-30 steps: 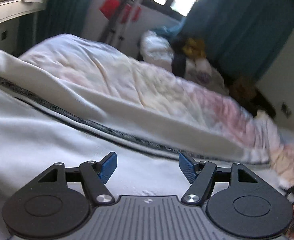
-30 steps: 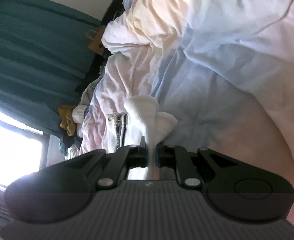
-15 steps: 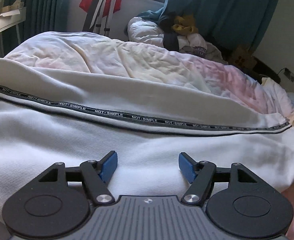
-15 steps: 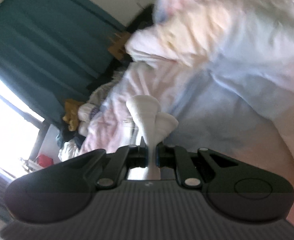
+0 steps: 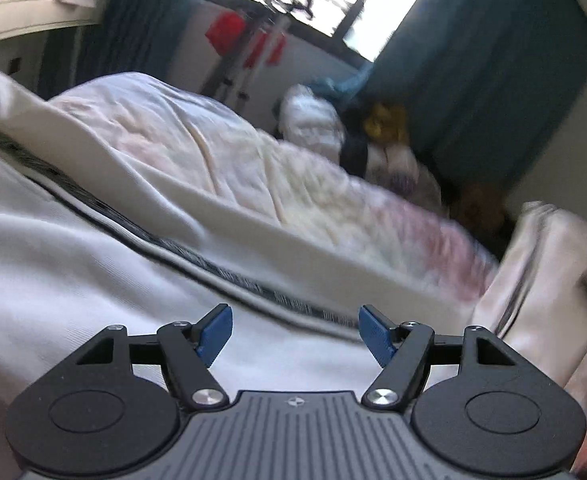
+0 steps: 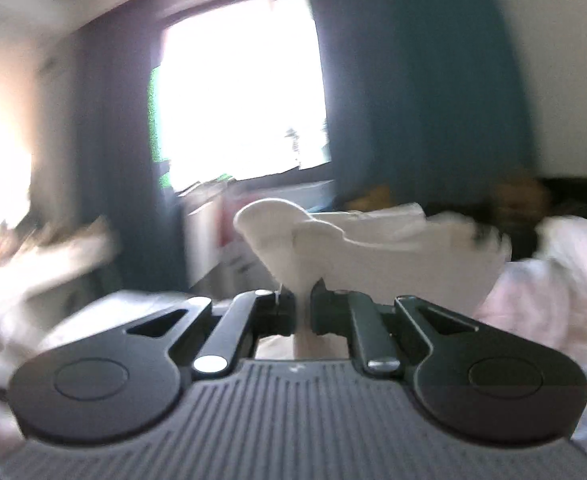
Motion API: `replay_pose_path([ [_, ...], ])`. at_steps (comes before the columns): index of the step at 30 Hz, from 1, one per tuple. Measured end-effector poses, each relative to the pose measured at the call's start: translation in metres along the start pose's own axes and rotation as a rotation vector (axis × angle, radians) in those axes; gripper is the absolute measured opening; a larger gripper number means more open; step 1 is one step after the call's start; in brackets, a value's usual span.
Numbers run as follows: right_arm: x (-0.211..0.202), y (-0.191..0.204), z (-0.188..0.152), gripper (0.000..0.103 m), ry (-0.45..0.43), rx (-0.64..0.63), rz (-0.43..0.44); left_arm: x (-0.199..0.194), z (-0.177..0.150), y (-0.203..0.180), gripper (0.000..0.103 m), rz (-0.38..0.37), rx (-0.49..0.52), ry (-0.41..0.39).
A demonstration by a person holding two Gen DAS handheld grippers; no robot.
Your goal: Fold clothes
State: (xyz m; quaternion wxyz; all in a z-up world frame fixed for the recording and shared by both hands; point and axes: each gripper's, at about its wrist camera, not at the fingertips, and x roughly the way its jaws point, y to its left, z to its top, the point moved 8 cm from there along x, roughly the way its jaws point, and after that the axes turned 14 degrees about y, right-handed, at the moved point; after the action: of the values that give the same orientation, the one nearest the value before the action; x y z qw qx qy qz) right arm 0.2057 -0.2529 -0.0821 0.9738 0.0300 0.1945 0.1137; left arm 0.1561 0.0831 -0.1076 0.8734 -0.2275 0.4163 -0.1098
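A white garment (image 5: 65, 264) with a black lettered stripe (image 5: 229, 272) lies spread across the bed. My left gripper (image 5: 295, 332) hovers low over it, open, with nothing between its blue pads (image 5: 213, 330). A lifted part of the white garment (image 5: 549, 280) hangs at the right edge of the left wrist view. My right gripper (image 6: 302, 312) is shut on a bunched fold of the white garment (image 6: 289, 236), which fans out above the fingers and trails off to the right. That view is blurred.
A rumpled pale pink and cream duvet (image 5: 221, 168) covers the bed behind the garment. A pile of clothes (image 5: 357, 136) sits by the teal curtains (image 5: 473, 60). A bright window (image 6: 241, 104) and a white desk (image 5: 33, 28) lie beyond.
My right gripper has swung with the held fold from pointing at the duvet to facing the window. The left view has tilted and a lifted part of the garment now shows at its right.
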Motion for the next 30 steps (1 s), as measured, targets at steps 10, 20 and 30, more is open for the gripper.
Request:
replay_pose_path([
  [10,0.060,0.104,-0.130,0.011,0.449,-0.449,0.037,0.003,0.011,0.012,0.079,-0.134,-0.100,0.042],
  [20,0.051,0.099,-0.101,0.011,0.363,-0.126,0.007,0.013,0.000,-0.004,0.079,-0.170,-0.048,0.078],
  [30,0.040,0.114,-0.082,0.011,0.196,-0.125,0.085,0.010,0.003,0.001,0.079,-0.143,-0.063,0.050],
])
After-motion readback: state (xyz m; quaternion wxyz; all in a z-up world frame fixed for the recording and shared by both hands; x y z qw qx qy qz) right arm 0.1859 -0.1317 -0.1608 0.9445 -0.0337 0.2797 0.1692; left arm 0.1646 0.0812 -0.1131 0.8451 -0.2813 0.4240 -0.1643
